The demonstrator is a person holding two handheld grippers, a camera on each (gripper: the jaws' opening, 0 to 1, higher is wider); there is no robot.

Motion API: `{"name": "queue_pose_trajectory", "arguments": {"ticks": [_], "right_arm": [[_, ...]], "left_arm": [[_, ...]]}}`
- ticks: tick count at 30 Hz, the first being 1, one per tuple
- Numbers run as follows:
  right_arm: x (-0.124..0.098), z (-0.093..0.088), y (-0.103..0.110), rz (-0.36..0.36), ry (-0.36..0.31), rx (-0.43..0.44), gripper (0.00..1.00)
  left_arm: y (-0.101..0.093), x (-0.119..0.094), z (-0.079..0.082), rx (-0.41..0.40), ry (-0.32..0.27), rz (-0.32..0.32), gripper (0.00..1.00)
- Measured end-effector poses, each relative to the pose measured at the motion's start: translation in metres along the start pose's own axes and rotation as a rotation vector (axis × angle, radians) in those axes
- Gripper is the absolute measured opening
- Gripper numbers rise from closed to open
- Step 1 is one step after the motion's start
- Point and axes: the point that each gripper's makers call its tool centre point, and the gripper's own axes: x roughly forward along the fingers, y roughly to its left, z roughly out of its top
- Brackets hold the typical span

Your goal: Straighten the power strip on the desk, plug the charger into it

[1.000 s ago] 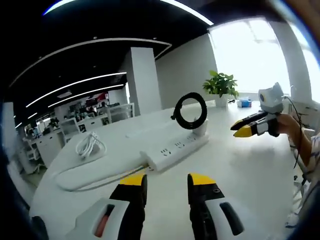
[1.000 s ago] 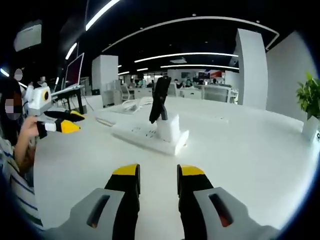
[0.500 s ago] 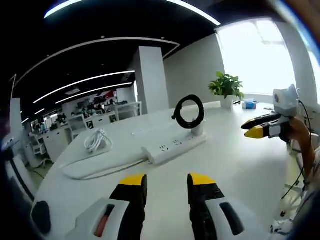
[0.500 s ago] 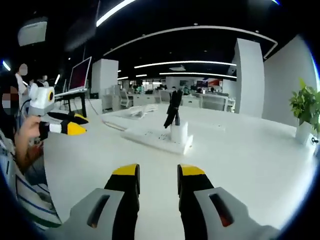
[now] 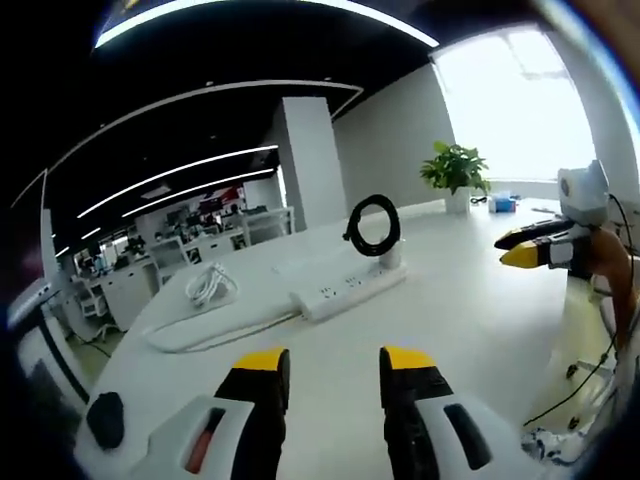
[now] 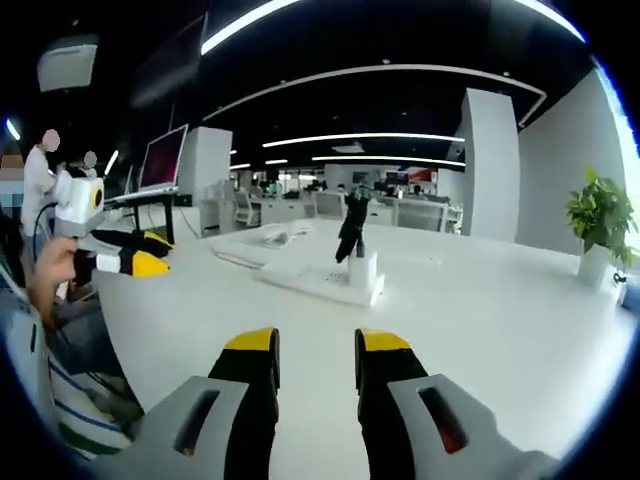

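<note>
The power strip (image 5: 345, 292) lies on the white bench (image 5: 470, 330) well ahead of the left claw (image 5: 333, 362), at about 12 o'clock in the left gripper view, its long axis running from 8 o'clock up toward 2 o'clock. The white charger (image 5: 389, 258) already stands in the strip's far end, with its black cable (image 5: 372, 224) looped in a ring above it. Past the strip's near end, toward 10 o'clock, a flat white cord runs along the bench beside a coiled white cable (image 5: 209, 285). In the right gripper view the same strip (image 6: 318, 285) sits at 12 o'clock from the right claw (image 6: 316, 345), long axis from 10 o'clock to 4 o'clock, with the charger (image 6: 362, 268) at the end nearer that claw's centre line. Both claws hang above bare bench with nothing between their jaws, the jaws parted by a narrow gap. The right claw (image 5: 524, 248) shows at 3 o'clock in the left gripper view and the left claw (image 6: 140, 254) at 9 o'clock in the right gripper view, each to one side of the strip and well apart from it. Neither looks clearly nearer. Judging by the seated charger and the strip lying straight, the task seems done, so any coming move would be a retreat rather than a reach. A potted plant (image 5: 455, 172) stands far off at 1 o'clock.
</note>
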Motion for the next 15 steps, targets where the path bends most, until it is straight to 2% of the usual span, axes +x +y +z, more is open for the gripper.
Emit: {"name": "queue_pose_trajectory", "arguments": {"ticks": [4,15], "right_arm": [[-0.009,-0.001,0.001,-0.015,0.003,0.003,0.29],[-0.023,-0.001,0.003,-0.048,-0.001,-0.005,0.3]], "left_arm": [[-0.009,-0.005,0.001,-0.014,-0.016,-0.021,0.36],[-0.02,-0.019,0.004,-0.002,-0.033,-0.015,0.37]]}}
